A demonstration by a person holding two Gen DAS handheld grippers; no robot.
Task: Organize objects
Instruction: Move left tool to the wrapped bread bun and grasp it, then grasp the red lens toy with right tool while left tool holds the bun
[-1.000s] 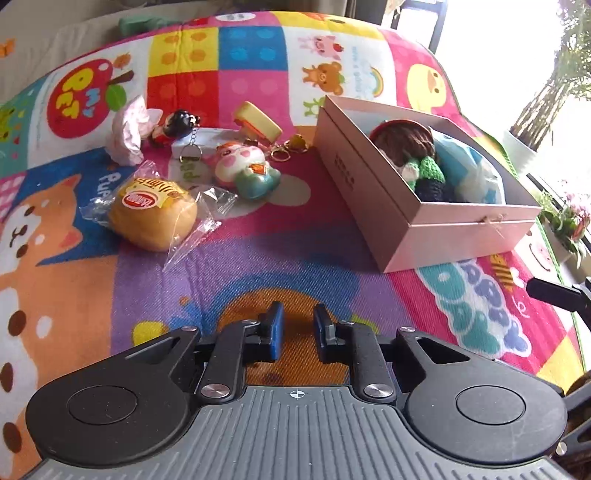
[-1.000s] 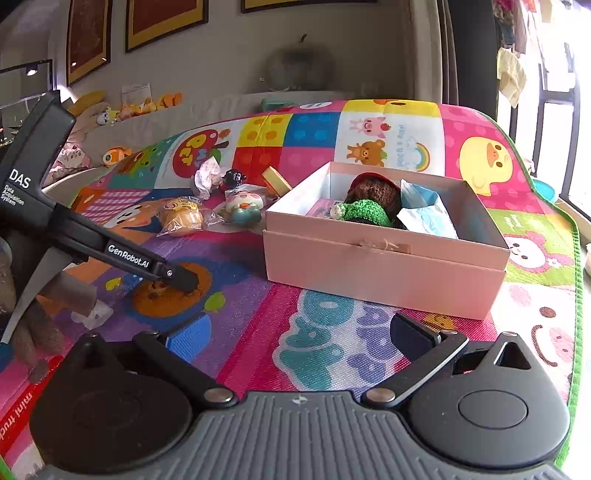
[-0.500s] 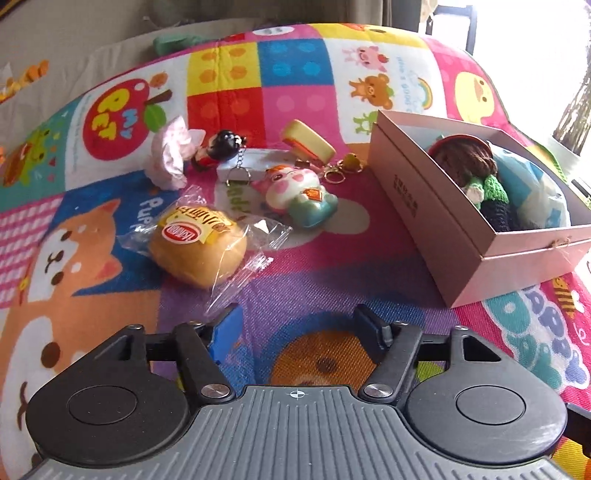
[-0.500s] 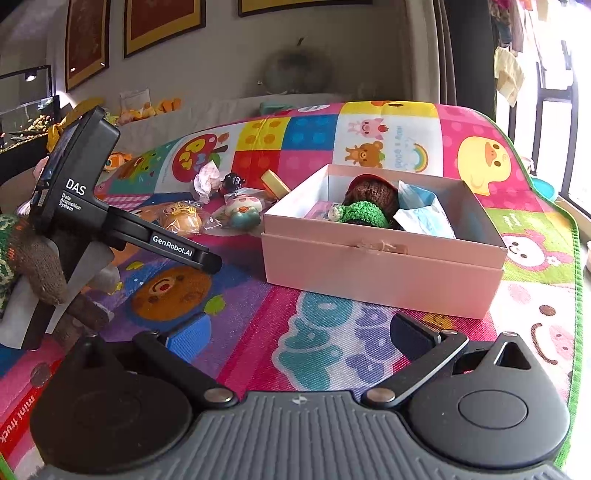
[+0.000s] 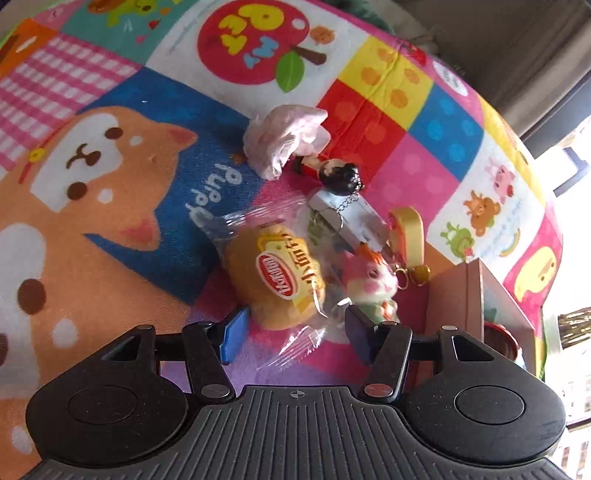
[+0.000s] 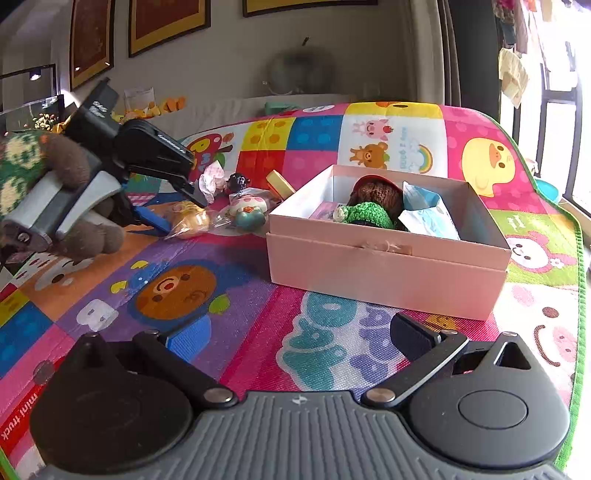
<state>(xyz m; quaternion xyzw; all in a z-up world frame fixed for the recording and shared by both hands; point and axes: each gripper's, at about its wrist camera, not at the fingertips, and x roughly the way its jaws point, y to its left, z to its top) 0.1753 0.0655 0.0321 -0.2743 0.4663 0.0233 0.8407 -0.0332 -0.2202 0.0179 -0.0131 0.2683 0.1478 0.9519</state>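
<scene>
My left gripper point(image 5: 291, 334) is open, its fingers on either side of a wrapped bun point(image 5: 275, 280) lying on the play mat. Beside the bun lie a pink-and-green squishy toy point(image 5: 371, 284), a yellow keychain point(image 5: 406, 236), a black-haired doll keychain point(image 5: 338, 177), a white block point(image 5: 347, 218) and a crumpled pink tissue point(image 5: 284, 138). The pink box point(image 6: 388, 254) holds a crocheted doll point(image 6: 369, 210) and a blue packet point(image 6: 424, 216). My right gripper point(image 6: 295, 338) is open and empty, low over the mat before the box. The left gripper also shows in the right wrist view point(image 6: 173, 210), at the bun point(image 6: 192, 221).
The colourful play mat point(image 6: 207, 291) covers the surface. The box corner point(image 5: 476, 295) stands just right of the left gripper. A wall with framed pictures point(image 6: 166, 22) is behind, a window point(image 6: 561, 92) on the right.
My left gripper has opened from near shut and moved forward and left, tilting down until its fingers flank the wrapped bun. The right gripper has stayed still and open.
</scene>
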